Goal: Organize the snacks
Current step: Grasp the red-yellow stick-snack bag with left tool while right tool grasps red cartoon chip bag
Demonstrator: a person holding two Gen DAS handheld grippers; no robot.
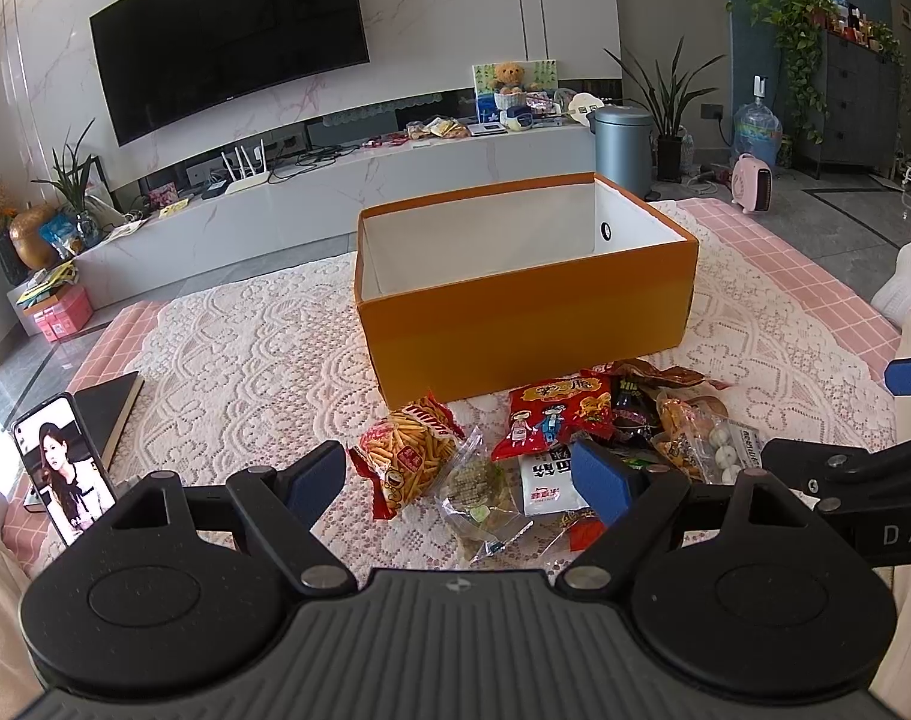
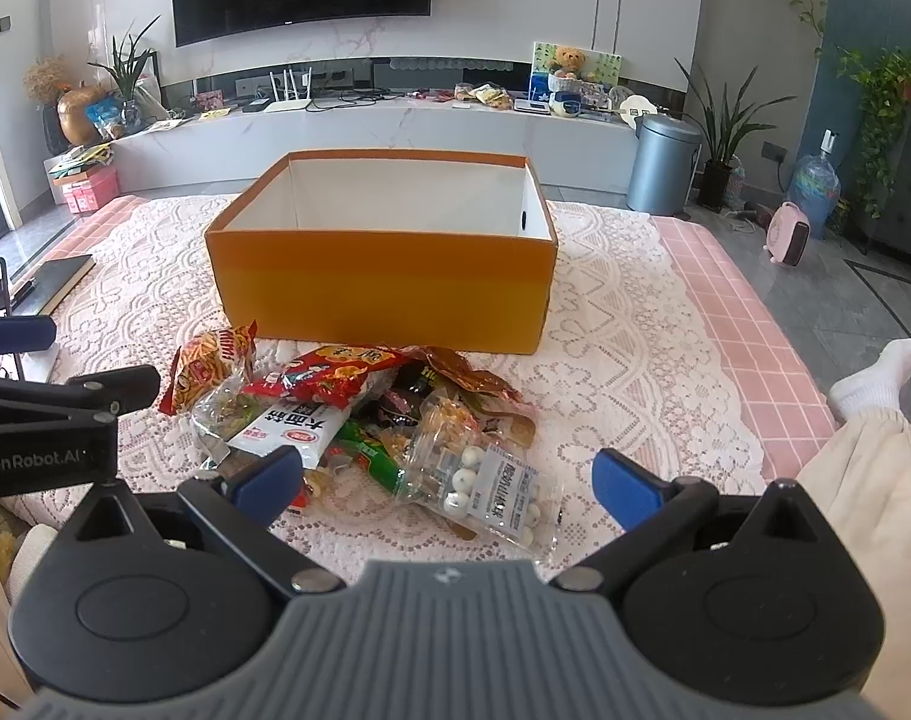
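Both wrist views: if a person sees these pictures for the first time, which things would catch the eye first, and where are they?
Probably the open orange box, standing mid-scene on the lace cloth, white inside and apparently empty. Next, the bright pile of snack packets on the cloth just in front of it. The left gripper and the right gripper hang open over that pile, holding nothing.

A lace cloth over a pink mat on the floor carries my orange box, the snack pile just before it, and a notebook and phone at left.
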